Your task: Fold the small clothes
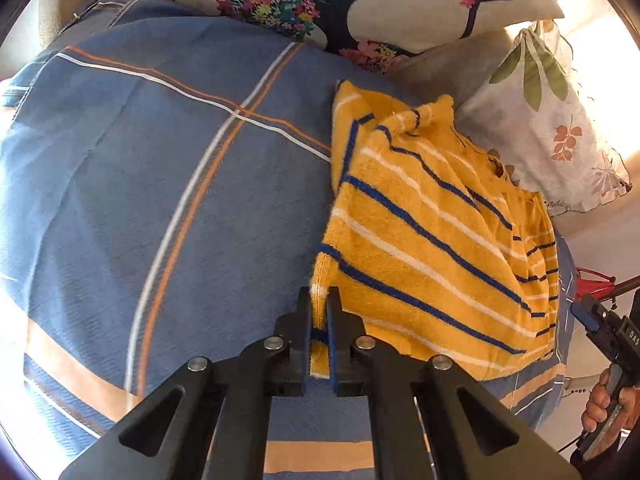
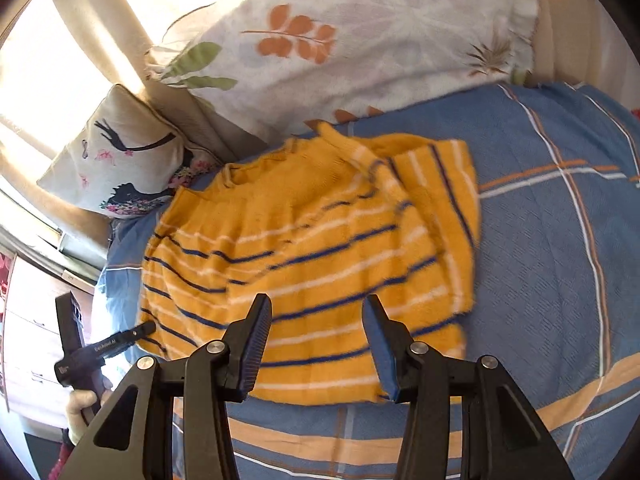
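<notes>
here the left gripper (image 1: 320, 320) has its jaws clamped tight on a corner of the yellow striped sweater (image 1: 432, 240), a strip of the knit pinched upright between the two pads, at the sweater's near left edge in the left wrist view; in the right wrist view the right gripper (image 2: 318, 344) hangs over the sweater's near hem with its jaws standing partly apart, nothing between them, the pads clear of the cloth; the sweater itself, yellow with blue and white stripes, lies rumpled on the blue checked bedsheet (image 1: 160, 180), one side folded over so a flap lies on top of the body, its neck opening turned toward the pillows; beside the sweater at the bed's edge a hand (image 1: 604, 404) grips the handle of the right gripper, seen at the far right of the left wrist view; beyond the sweater, touching or just beside its far edge, sits a leaf print pillow (image 2: 340, 40), and next to that a cushion printed with a dark silhouette and flowers (image 1: 360, 4), both leaning at the head of the bed
</notes>
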